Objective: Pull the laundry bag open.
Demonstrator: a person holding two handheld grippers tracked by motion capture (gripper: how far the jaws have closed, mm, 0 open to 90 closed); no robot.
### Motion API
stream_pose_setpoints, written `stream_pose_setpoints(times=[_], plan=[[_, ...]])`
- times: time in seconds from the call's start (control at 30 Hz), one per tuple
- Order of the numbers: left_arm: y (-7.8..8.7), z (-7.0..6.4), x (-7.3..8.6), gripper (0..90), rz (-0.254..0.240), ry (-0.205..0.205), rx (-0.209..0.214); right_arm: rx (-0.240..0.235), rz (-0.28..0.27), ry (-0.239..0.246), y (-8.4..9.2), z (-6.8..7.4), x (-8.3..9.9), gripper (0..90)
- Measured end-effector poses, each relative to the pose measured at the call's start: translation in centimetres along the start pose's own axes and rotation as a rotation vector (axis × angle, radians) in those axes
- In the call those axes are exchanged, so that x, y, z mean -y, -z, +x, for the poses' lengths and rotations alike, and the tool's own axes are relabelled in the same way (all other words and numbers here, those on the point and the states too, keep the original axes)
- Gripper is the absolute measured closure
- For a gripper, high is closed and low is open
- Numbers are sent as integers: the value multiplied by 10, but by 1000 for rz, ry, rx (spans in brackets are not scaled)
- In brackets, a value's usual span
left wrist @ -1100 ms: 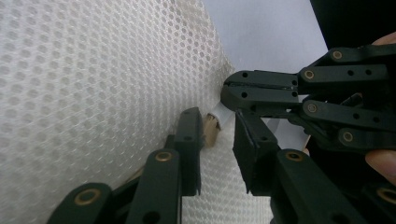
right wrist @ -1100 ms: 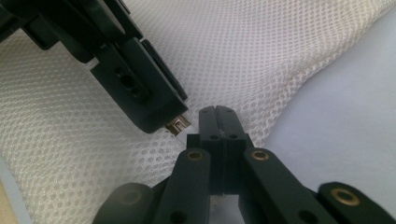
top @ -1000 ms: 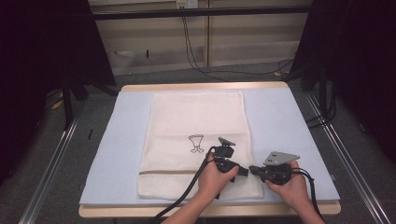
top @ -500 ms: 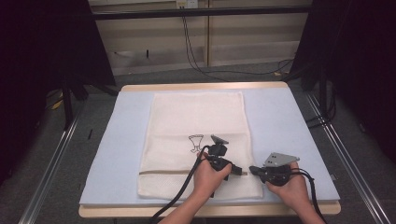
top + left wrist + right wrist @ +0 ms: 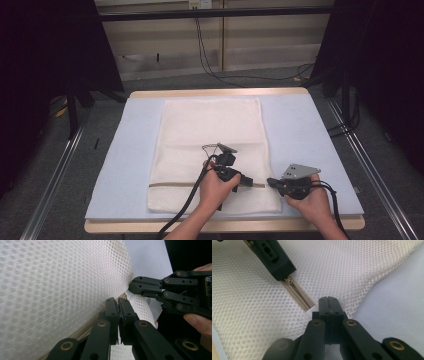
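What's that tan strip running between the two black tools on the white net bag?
A closed zipper. In the right gripper view it runs across the mesh bag from the left tool to the right tool.

No text, label or number seems readable anywhere in these views.

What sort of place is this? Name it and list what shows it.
Probably a lab or data-recording workspace, not a home. A padded table stands between black curtains, loose cables run along the back wall, and a mesh laundry bag is laid out flat for handling.
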State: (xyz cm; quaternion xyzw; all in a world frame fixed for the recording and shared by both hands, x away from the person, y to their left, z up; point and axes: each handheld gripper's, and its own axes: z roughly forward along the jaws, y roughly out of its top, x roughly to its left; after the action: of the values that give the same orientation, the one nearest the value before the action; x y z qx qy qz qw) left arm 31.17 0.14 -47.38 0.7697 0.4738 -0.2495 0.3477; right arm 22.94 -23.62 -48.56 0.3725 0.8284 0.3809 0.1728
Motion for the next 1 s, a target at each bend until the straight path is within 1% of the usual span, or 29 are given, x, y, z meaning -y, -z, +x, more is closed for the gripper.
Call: stream_pose_setpoints(times=[0.03,0.07,0.1,0.17,0.2,0.23,0.27,0.3,0.33,0.4,0.43,0.47,0.5,0.53,0.6,0.67,0.7,0.73,0.77,0.8,0.9,0.93,0.97,1.0], plan=[[1,1,0,873,-6,6,2,-6,-2,-3,0,0,0,900],[3,2,1,873,-8,6,-9,-6,-1,-4,0,0,0,900],[3,3,1,873,-12,11,-7,-6,1,-8,0,0,0,900],[7,5,1,873,-10,6,2,-10,4,-10,0,0,0,900],[7,6,2,873,-15,6,-5,-9,5,-10,0,0,0,900],[8,6,2,873,-4,10,4,-5,4,-9,0,0,0,900],[9,7,2,873,-5,2,0,-7,5,-7,0,0,0,900],[9,7,2,873,-11,7,-6,-4,4,-7,0,0,0,900],[10,7,2,873,-7,12,11,-8,5,-10,0,0,0,900],[10,7,2,873,-13,5,-4,-11,5,-12,0,0,0,900],[11,7,2,873,-8,3,-2,-11,3,-12,0,-1,0,900],[11,7,2,873,-11,4,-7,-11,3,-12,0,-1,0,900],[12,7,2,873,-11,14,-6,-12,3,-13,0,-1,0,900],[12,7,2,873,-10,9,-14,-10,3,-13,0,-1,0,900],[13,7,2,873,-3,10,3,-10,2,-15,0,-1,0,900],[13,8,2,873,-13,12,-10,-10,2,-14,0,-1,0,900],[14,8,2,873,-9,14,1,-10,3,-16,0,-1,0,900],[14,8,3,873,-8,8,-11,-10,3,-17,0,-1,0,900],[14,8,3,873,-9,11,-9,-7,4,-16,0,-1,0,900],[14,8,3,873,-4,17,2,-8,4,-16,0,-1,0,900],[15,9,3,873,-3,7,-9,-10,5,-18,0,-1,0,900],[16,9,3,873,-8,5,-7,-10,4,-20,0,-1,0,900],[16,10,3,873,-6,12,4,-14,5,-23,0,-1,0,900],[17,10,4,873,-4,14,2,-13,4,-24,0,-1,0,900]])
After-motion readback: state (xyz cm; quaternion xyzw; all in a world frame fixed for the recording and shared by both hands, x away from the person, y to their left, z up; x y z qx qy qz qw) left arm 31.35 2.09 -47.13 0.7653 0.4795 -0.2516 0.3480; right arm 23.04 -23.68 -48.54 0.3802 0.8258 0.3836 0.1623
